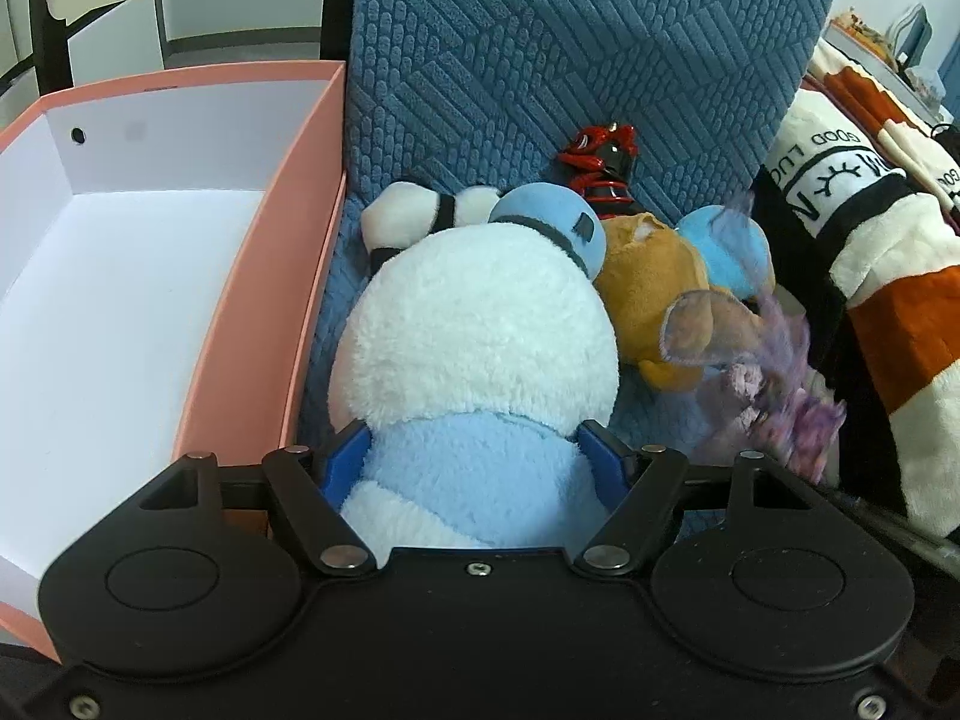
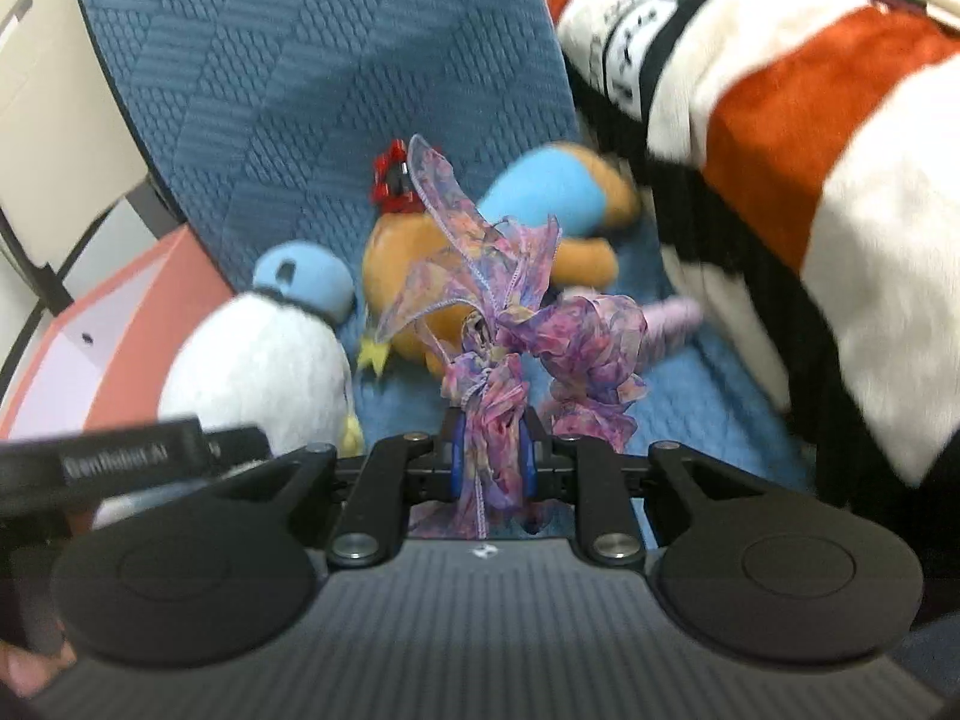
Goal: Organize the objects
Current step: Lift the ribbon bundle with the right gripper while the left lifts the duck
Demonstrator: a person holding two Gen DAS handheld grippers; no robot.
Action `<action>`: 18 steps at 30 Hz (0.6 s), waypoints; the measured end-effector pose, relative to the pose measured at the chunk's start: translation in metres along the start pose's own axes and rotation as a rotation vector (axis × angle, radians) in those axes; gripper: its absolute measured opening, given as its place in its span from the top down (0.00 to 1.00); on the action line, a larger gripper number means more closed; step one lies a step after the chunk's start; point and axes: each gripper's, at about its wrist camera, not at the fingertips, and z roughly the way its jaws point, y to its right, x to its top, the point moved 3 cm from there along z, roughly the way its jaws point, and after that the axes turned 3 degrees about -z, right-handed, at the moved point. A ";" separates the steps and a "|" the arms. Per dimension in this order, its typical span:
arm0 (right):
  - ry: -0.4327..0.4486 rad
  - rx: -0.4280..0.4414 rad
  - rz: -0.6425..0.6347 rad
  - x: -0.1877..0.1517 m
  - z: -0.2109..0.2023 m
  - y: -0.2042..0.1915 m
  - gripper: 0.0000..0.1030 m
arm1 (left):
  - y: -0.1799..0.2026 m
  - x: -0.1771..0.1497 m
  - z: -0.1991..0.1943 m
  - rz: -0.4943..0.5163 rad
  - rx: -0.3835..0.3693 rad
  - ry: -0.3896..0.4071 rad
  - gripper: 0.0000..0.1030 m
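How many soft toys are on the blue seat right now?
3 that I can tell: a white and blue one in the left gripper, a panda behind it, and an orange bear beside it. Others may be hidden.

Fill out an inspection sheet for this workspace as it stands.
Surface: blue textured cushion, seat and backrest.
Job's things: white and blue plush; orange plush; purple ribbon; red and black toy against the backrest; open pink box at left, white inside, nothing seen in it.
Clutter: striped blanket at right.
Grippers: left gripper shut on the white and blue plush; right gripper shut on the purple ribbon.
Cables: nothing seen.
Surroundings: chair frame behind the box; blurred shelf items far right.
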 end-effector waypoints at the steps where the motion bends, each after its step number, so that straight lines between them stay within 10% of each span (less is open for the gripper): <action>1: -0.016 0.005 0.010 -0.003 0.001 0.001 0.79 | 0.000 -0.001 -0.001 0.004 -0.003 0.000 0.32; 18: -0.097 0.000 0.066 0.002 -0.025 -0.001 0.79 | -0.003 -0.016 -0.028 0.028 -0.092 -0.014 0.37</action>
